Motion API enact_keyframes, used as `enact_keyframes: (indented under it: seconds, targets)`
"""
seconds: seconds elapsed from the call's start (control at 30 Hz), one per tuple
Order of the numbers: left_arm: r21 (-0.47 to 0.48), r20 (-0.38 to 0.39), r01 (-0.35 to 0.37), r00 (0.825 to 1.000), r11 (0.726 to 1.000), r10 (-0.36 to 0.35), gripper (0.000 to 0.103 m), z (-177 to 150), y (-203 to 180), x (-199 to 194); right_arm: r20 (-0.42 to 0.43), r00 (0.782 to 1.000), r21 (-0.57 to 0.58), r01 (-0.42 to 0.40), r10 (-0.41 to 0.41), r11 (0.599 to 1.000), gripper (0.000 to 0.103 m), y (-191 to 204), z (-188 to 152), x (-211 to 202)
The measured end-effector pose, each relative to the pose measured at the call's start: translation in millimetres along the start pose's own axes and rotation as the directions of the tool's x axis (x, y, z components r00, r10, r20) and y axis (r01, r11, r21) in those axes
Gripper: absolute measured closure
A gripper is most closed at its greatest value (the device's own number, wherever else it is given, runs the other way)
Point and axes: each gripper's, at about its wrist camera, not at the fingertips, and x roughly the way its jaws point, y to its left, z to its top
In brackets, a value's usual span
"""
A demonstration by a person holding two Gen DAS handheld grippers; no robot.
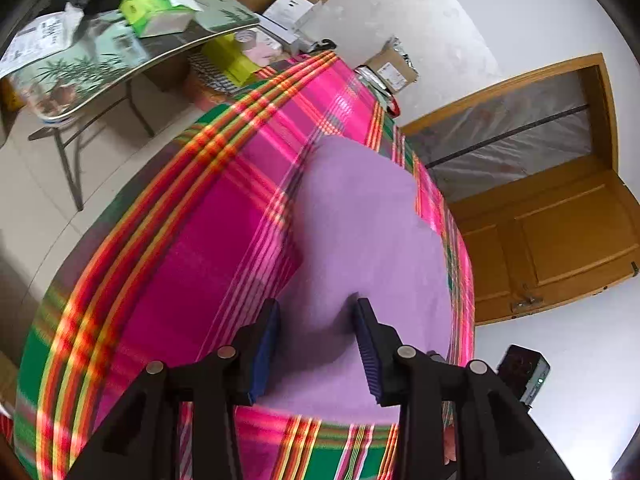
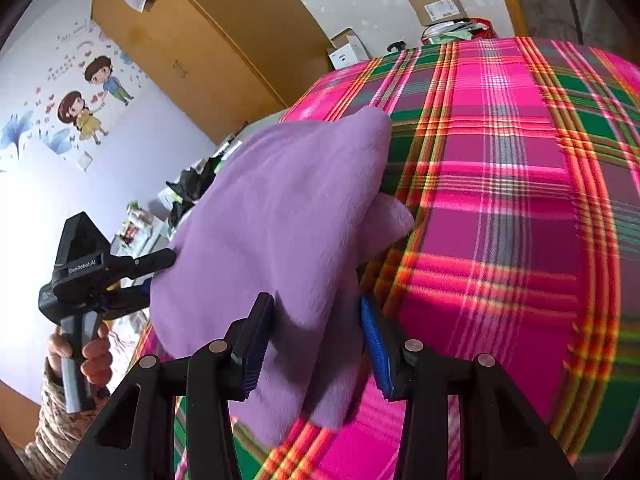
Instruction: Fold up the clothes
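Note:
A lilac fleece garment [image 1: 360, 220] lies folded on a pink and green plaid blanket [image 1: 200, 240]. In the left wrist view my left gripper [image 1: 318, 306] hovers at the garment's near end, open, its blue pads [image 1: 266, 344] apart over the cloth. In the right wrist view the garment [image 2: 280, 200] is heaped on the blanket [image 2: 500, 200], with one thick fold lying loose between the pads of my open right gripper [image 2: 315, 300]. The left gripper [image 2: 154, 280] shows at the garment's left edge, fingers spread and tips hidden behind the fleece.
A folding table [image 1: 120, 64] with a green tissue pack [image 1: 156, 8] stands beyond the blanket's left edge. Cardboard boxes [image 1: 394, 68] sit on the floor at the far end. A wooden door [image 1: 560, 240] is to the right. A hand [image 2: 94, 356] holds the left gripper's handle.

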Motion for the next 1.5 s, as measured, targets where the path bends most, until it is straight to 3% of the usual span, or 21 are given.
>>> enact_keyframes:
  seconds: [0.1,0.3,0.57,0.7,0.83,0.97,1.13,1.23,1.3,1.33,1.5]
  targets:
    - [0.022,0.022,-0.064,0.998,0.998,0.063,0.064,-12,-5,-11,0.015,0.997,-0.062,0.073,-0.072,0.995,0.057,11,-7,-10]
    - [0.085,0.041,-0.152,0.988,0.985,0.149,0.065,-36,-22,-19,0.061,0.991,-0.155,0.129,-0.121,0.979,0.057,33,-32,-31]
    - [0.189,0.087,-0.325,0.945,0.927,0.314,0.065,-83,-43,-9,0.043,0.983,-0.227,0.183,-0.178,0.957,0.057,59,-72,-28]
    - [0.235,0.115,-0.359,0.933,0.903,0.341,0.065,-100,-53,-4,0.037,0.976,-0.256,0.217,-0.215,0.942,0.057,65,-86,-25]
    - [0.272,0.127,-0.358,0.933,0.893,0.336,0.065,-110,-62,0,0.027,0.971,-0.251,0.237,-0.238,0.938,0.057,66,-96,-23]
    - [0.324,0.154,-0.425,0.905,0.846,0.396,0.065,-119,-70,7,0.028,0.961,-0.253,0.275,-0.277,0.928,0.057,65,-101,-20]
    - [0.34,0.168,-0.481,0.877,0.808,0.451,0.065,-123,-71,16,0.033,0.938,-0.254,0.342,-0.346,0.905,0.057,63,-106,-16]
    - [0.34,0.173,-0.494,0.869,0.8,0.464,0.065,-123,-69,22,0.036,0.925,-0.256,0.374,-0.378,0.892,0.056,61,-106,-15]
    - [0.344,0.185,-0.504,0.864,0.792,0.469,0.065,-124,-69,23,0.042,0.92,-0.262,0.387,-0.39,0.884,0.05,61,-106,-14]
    - [0.344,0.186,-0.504,0.863,0.792,0.469,0.065,-124,-68,23,0.042,0.919,-0.262,0.388,-0.391,0.884,0.043,62,-106,-13]
    - [0.331,0.189,-0.491,0.871,0.806,0.453,0.065,-123,-66,21,0.056,0.91,-0.276,0.41,-0.411,0.869,0.039,65,-107,-9]
